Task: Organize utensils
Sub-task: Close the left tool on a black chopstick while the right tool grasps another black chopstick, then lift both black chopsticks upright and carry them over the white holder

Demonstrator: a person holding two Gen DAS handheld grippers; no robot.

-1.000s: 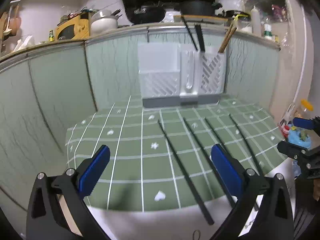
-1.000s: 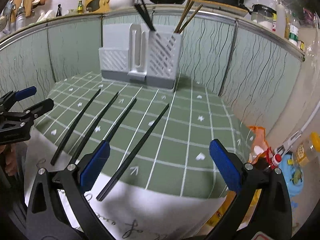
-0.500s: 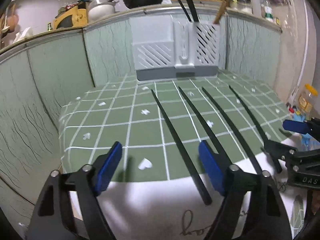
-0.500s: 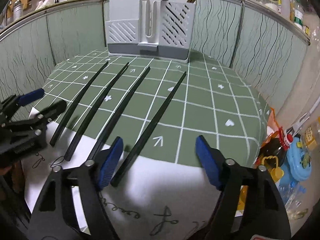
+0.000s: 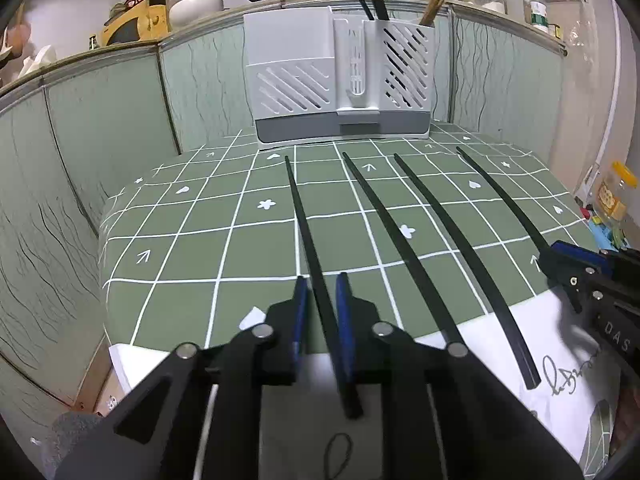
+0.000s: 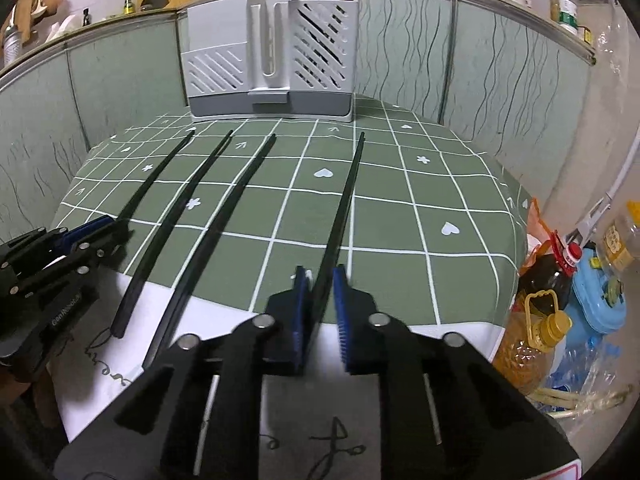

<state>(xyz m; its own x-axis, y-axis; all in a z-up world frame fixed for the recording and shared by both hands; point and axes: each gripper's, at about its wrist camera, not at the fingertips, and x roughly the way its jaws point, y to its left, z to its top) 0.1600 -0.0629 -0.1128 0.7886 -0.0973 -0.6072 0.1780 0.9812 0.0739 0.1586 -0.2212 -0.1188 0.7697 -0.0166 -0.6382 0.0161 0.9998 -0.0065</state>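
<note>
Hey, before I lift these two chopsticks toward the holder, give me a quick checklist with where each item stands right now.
1. Left gripper closing around the leftmost chopstick, stick between its pads: ok.
2. Right gripper closing around the rightmost chopstick: ok.
3. Pads firmly pressing each stick: cannot tell.
4. Two middle chopsticks lie apart from the gripped ones: ok.
5. Utensil holder upright at the back of the green mat: ok.
6. Room left in the compartment with chopsticks: cannot tell.
</note>
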